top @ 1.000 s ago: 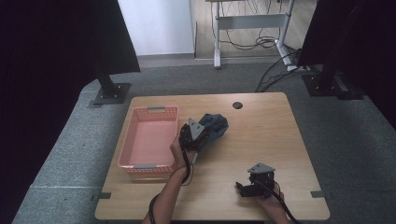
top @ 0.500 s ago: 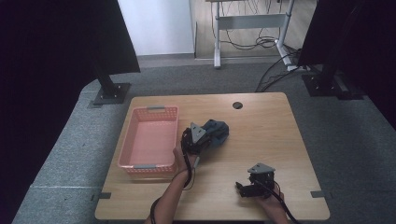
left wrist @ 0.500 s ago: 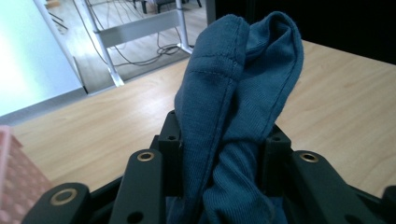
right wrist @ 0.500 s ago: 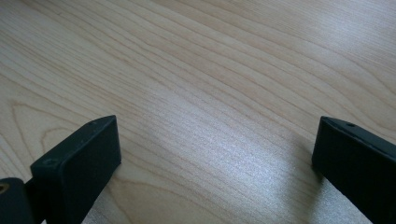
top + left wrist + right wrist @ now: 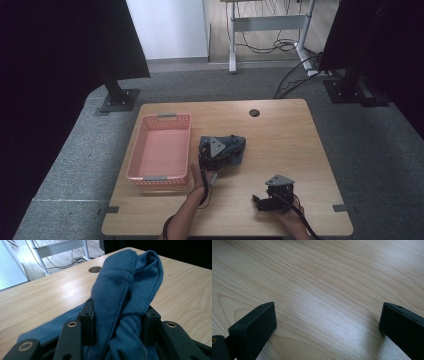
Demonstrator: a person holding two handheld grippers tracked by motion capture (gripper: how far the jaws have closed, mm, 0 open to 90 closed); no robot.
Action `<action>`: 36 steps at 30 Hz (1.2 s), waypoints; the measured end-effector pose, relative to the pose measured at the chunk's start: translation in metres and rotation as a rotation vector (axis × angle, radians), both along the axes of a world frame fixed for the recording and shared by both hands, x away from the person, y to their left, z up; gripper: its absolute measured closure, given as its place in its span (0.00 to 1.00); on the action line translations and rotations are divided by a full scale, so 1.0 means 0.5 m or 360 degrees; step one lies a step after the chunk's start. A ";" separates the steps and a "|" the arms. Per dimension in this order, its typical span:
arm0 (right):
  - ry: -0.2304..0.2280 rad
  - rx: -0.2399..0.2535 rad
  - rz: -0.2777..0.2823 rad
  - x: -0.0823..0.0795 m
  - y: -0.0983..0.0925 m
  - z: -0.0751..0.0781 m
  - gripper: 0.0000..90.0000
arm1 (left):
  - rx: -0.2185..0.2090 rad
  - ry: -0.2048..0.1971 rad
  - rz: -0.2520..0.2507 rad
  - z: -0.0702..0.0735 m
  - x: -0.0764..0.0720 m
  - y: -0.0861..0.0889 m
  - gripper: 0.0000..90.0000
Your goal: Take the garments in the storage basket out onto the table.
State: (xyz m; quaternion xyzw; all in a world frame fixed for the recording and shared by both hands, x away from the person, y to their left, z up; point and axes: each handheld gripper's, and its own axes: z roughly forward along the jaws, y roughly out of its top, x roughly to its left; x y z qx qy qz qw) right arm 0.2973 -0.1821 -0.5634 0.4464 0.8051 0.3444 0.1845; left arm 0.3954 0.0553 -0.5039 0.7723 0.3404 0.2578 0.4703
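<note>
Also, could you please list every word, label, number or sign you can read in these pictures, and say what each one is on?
None: no readable text anywhere.
Blue cloth: stitched seams, no label or print.
Pink basket: plain mesh walls, no marking.
Wooden table: bare wood grain and a round hole, no sign.
Left gripper and right gripper: plain black jaws, no brand or number.

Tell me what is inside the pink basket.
The pink basket shows a bare pink floor and nothing lying in it. The blue cloth is on the table beside it. The near wall hides a thin strip of floor.
</note>
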 end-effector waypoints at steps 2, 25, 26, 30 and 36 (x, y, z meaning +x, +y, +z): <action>0.0000 0.0000 0.0000 0.000 0.000 0.000 0.01 | 0.0003 0.0013 -0.0022 -0.006 -0.001 -0.002 0.58; 0.0000 -0.0001 0.0000 0.000 0.000 0.000 0.01 | -0.0015 0.0076 -0.0132 -0.026 -0.026 0.014 0.20; 0.0000 -0.0001 -0.0001 0.000 0.000 0.000 0.01 | -0.0014 0.0074 -0.0143 -0.025 -0.028 0.016 0.19; 0.0001 0.0000 -0.0001 0.000 0.000 0.000 0.01 | -0.0030 0.0069 -0.0161 -0.013 -0.037 0.026 0.17; 0.0000 0.0000 0.0000 0.000 0.000 0.000 0.01 | -0.0020 0.0036 -0.0162 0.003 -0.055 0.039 0.16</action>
